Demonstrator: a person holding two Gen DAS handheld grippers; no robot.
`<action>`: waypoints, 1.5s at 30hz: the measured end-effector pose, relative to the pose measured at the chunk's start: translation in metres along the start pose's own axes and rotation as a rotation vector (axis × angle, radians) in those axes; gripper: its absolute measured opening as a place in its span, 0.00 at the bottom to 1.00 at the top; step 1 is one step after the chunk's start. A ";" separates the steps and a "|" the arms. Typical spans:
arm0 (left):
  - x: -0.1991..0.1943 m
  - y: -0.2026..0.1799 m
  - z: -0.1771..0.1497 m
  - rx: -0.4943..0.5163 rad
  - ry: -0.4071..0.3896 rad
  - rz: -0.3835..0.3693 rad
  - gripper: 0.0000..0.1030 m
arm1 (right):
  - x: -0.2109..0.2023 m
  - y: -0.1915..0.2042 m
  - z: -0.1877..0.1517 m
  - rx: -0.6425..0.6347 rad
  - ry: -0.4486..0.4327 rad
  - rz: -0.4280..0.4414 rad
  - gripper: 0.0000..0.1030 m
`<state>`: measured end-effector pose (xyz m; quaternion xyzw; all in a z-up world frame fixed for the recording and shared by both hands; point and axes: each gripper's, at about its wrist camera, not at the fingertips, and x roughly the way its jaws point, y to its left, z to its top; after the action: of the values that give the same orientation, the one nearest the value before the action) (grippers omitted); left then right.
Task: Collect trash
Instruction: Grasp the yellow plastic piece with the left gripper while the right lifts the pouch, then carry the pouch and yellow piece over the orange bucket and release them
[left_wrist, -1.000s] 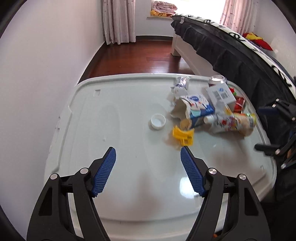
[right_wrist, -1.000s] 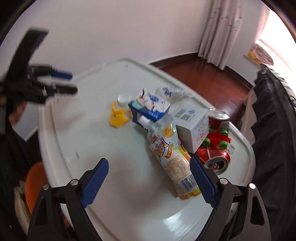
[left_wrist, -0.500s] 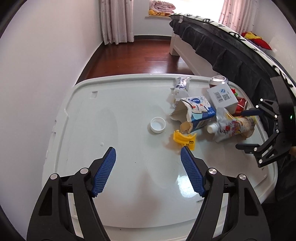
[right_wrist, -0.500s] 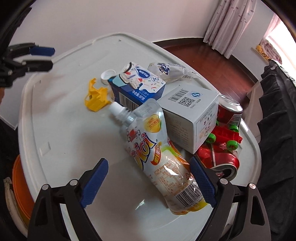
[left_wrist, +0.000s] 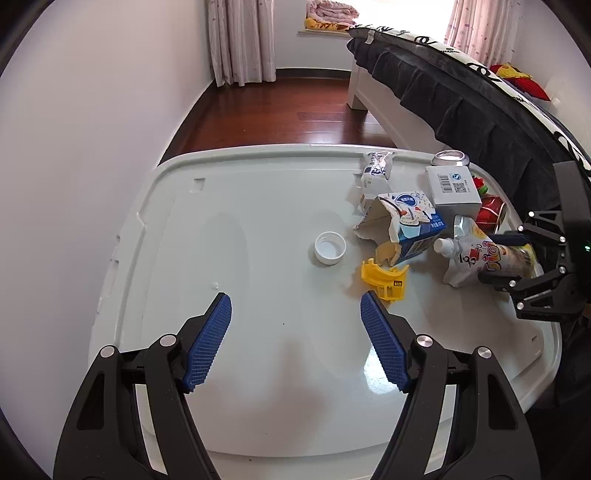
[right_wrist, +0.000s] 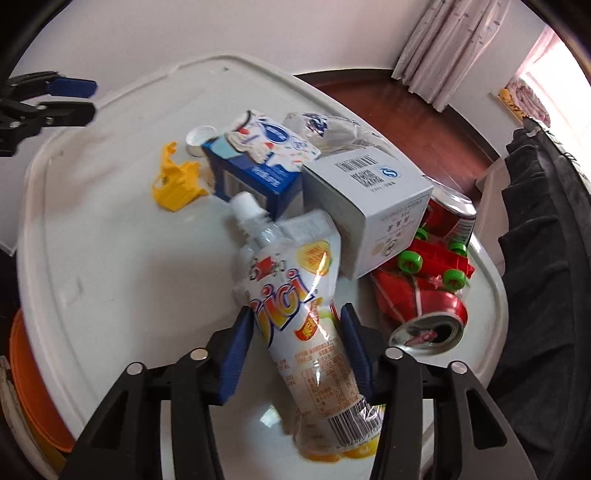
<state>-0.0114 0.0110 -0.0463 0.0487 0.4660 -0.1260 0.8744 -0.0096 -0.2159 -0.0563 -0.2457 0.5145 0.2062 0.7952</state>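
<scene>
Right hand-held gripper (right_wrist: 297, 345): steeply tilted down over the surface's edge nearest the bed; jaws closing, blue pads (right_wrist: 236, 354) against both sides of the drink pouch (right_wrist: 310, 325). The pouch lies on the white surface (right_wrist: 122, 258), barcode end toward the camera, white spout pointing to the middle of the surface. From the left wrist view the same gripper reaches in from the bed-side edge and covers the pouch's lower end.

Around the pouch, crowding the grip:
- white carton box (right_wrist: 365, 199) with barcode, touching the pouch's upper side;
- blue-and-white milk carton (right_wrist: 258, 158), torn open, just beyond the spout;
- crushed red can (right_wrist: 424, 317) lying on its side, just beside the right pad, open mouth toward the camera;
- red toy with green wheels (right_wrist: 439, 258) on top of the can;
- second red can (right_wrist: 454, 214), behind the box; whether it stands upright cannot be told;
- crumpled foil wrapper (right_wrist: 332, 125) behind the carton, toward the far edge;
- yellow plastic piece (right_wrist: 173, 181) and white cap (right_wrist: 197, 138), apart from the pile toward the middle of the surface.

Left hand-held gripper (left_wrist: 295, 332): jaws wide apart, nothing between them, tilted down over the bare near part of the surface. The yellow piece lies just beyond its right pad, not touching.

Beyond the surface: bed with dark skirt (left_wrist: 461, 96), wooden floor (left_wrist: 295, 107), curtains (left_wrist: 242, 40), orange bin (right_wrist: 33, 387) below the near edge.
</scene>
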 end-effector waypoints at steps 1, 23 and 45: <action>0.000 -0.001 0.000 0.006 0.000 0.002 0.69 | -0.003 0.001 -0.001 0.004 -0.002 0.000 0.44; 0.056 -0.070 0.000 0.045 0.061 -0.081 0.69 | -0.103 0.023 -0.085 0.365 -0.249 0.171 0.44; 0.086 -0.083 -0.002 0.013 0.084 -0.120 0.19 | -0.099 0.021 -0.093 0.374 -0.245 0.186 0.44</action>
<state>0.0107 -0.0839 -0.1156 0.0316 0.5036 -0.1790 0.8446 -0.1274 -0.2627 -0.0015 -0.0188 0.4637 0.2079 0.8610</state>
